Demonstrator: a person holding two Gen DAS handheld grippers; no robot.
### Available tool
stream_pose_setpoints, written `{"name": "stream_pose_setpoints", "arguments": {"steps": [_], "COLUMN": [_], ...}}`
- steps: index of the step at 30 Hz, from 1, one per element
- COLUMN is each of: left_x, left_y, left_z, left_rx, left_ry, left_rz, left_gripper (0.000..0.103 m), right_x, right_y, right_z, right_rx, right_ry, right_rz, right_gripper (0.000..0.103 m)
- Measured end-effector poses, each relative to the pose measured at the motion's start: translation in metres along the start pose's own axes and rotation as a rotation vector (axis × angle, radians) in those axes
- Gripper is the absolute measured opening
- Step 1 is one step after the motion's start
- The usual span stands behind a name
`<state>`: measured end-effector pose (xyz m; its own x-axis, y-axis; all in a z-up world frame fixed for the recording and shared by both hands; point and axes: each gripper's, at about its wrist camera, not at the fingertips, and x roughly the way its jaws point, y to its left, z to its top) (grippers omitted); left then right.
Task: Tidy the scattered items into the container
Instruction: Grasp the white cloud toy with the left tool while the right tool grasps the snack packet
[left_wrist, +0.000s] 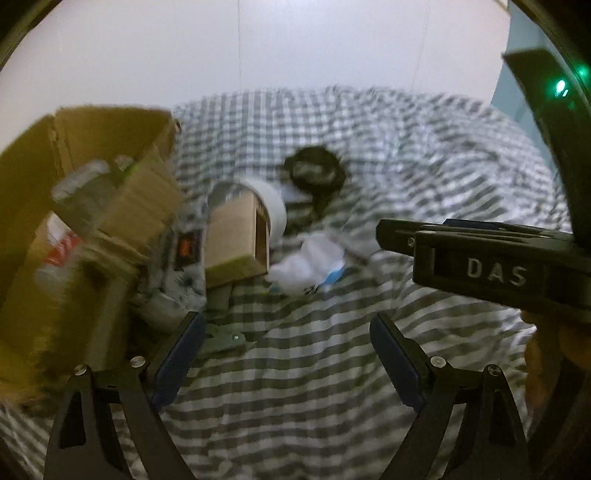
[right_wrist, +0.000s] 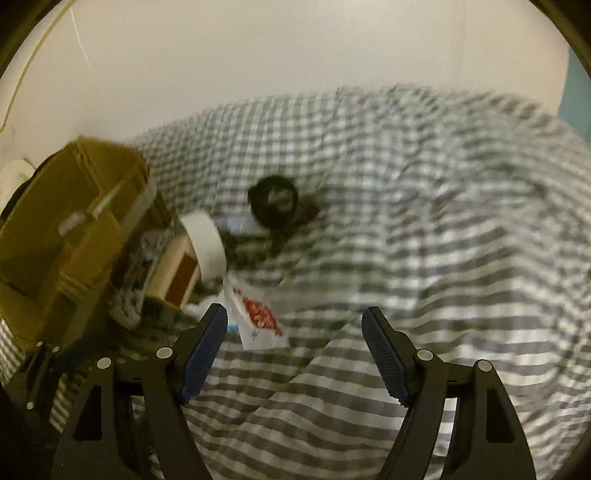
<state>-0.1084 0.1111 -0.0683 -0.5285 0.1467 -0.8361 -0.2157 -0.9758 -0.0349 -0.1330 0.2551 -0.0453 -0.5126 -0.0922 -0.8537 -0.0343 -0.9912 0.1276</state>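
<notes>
An open cardboard box stands at the left on a grey checked bedcover, with some items inside. Beside it lie a small brown carton, a white tape roll, a black coiled strap and a white packet with red print. My left gripper hangs open over the cloth, nothing between its fingers. My right gripper is open too, just above the packet. The right gripper's body shows at the right of the left wrist view.
A white wall backs the bed. A small green clip-like thing and a crumpled dark printed wrapper lie near the box's front. Bare checked cover stretches to the right. Both views are motion-blurred.
</notes>
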Motion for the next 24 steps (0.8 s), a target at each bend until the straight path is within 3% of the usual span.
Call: {"name": "stream_pose_setpoints", "arguments": {"steps": [3,6,8,12,20,24], "left_x": [0.022,0.037,0.042,0.047,0.062,0.081], "left_y": [0.003,0.007,0.009,0.01,-0.007,-0.01], "left_z": [-0.003,-0.003,-0.001,0.0,0.015,0.024], "left_rx": [-0.012,-0.025,-0.034,-0.062,-0.124,-0.187], "left_ry": [0.034,0.052,0.054,0.056,0.049,0.074], "left_rz": [0.007,0.003,0.0,-0.02,-0.067,-0.065], "left_gripper": [0.093,0.093,0.093,0.093,0.093,0.093], "right_x": [0.025,0.046,0.059,0.064,0.037,0.037], "right_y": [0.002,0.008,0.008,0.002,-0.024,-0.046], "right_z": [-0.005,-0.006,-0.007,-0.005,0.004,0.002], "right_rx": [0.007,-0.033,-0.054,-0.043,0.035,0.12], "right_ry": [0.041,0.067,0.086,0.089,0.013,0.022], "right_rz": [0.051,0.039,0.009,-0.016,-0.089,-0.086], "right_gripper": [0.073,0.065,0.034,0.011,0.009,0.009]}}
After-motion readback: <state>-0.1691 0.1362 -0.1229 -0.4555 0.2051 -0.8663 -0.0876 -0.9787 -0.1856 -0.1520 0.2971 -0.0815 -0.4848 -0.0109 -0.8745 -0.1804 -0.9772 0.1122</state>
